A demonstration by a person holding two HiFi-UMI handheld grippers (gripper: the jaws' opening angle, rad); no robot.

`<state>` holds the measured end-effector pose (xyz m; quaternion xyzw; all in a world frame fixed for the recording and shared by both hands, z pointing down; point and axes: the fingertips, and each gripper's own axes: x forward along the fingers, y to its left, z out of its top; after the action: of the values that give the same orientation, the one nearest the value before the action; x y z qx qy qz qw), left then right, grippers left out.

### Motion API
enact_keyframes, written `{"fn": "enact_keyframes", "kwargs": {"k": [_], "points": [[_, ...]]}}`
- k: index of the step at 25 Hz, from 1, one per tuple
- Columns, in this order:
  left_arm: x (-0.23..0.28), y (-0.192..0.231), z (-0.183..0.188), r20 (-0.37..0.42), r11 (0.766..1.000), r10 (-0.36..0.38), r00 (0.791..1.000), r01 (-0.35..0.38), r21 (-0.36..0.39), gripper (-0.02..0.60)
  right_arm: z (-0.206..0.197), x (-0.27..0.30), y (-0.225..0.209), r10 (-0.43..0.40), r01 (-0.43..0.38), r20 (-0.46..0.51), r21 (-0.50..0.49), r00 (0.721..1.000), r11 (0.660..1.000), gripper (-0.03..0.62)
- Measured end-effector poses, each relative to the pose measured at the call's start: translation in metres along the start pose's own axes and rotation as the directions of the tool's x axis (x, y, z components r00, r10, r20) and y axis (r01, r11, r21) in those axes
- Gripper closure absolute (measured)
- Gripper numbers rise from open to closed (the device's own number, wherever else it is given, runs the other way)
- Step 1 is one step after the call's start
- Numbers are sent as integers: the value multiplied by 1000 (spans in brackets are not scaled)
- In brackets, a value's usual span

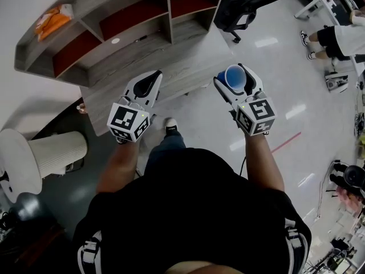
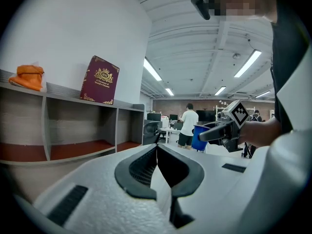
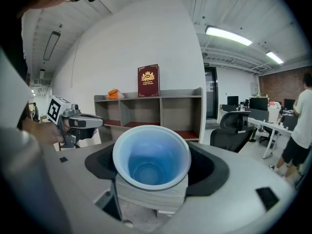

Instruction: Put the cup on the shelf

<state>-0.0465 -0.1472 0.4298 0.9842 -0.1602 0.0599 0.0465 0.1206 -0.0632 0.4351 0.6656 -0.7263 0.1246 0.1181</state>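
- Right gripper [image 3: 152, 165] up front, jaws clamped on the sides of the blue cup [image 3: 151, 155]: the cup is in the air, mouth open toward the gripper's own camera, not yet at the shelf
- Left gripper [image 2: 157, 151] hangs beside it, well apart, jaws pressed together on nothing; I'd call it a spare for this job
- Step in hand, as I read it: the carry, with placement yet to come
- Ahead and below the 2 grippers runs a wood-grain ledge [image 1: 177, 61], its front edge the first thing to get over
- Beyond it, the shelf [image 3: 161, 106] shows open bays with red floors, and the nearest ones look bare
- Next move calls for a forward reach over the ledge, cup turned base-down, then lowered into a bay clear of the upright dividers
- The top board is already taken by a red book [image 3: 148, 80] and an orange bundle [image 3: 113, 93]
- Room is good: open floor to the right, with an office chair [image 3: 238, 130] well off the path
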Motion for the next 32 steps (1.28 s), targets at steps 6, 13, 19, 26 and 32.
{"fn": "enact_keyframes", "kwargs": {"k": [6, 13, 19, 26, 32], "points": [[13, 29, 11, 19, 1000, 3, 1000, -3, 4, 563, 16, 27, -8, -7, 7, -8, 9, 1000, 1000, 214], [22, 69, 20, 20, 1000, -13, 1000, 13, 5, 563, 36, 62, -5, -16, 16, -12, 11, 1000, 1000, 214], [24, 95, 27, 22, 999, -30, 999, 29, 13, 563, 52, 85, 6, -29, 29, -8, -3, 1000, 1000, 214], [20, 120, 39, 50, 998, -55, 997, 53, 43, 563, 65, 110, 19, -10, 10, 2, 33, 1000, 999, 214], [18, 132, 45, 54, 996, -75, 996, 72, 56, 563, 77, 123, 24, -17, 17, 13, 37, 1000, 999, 214]]}}
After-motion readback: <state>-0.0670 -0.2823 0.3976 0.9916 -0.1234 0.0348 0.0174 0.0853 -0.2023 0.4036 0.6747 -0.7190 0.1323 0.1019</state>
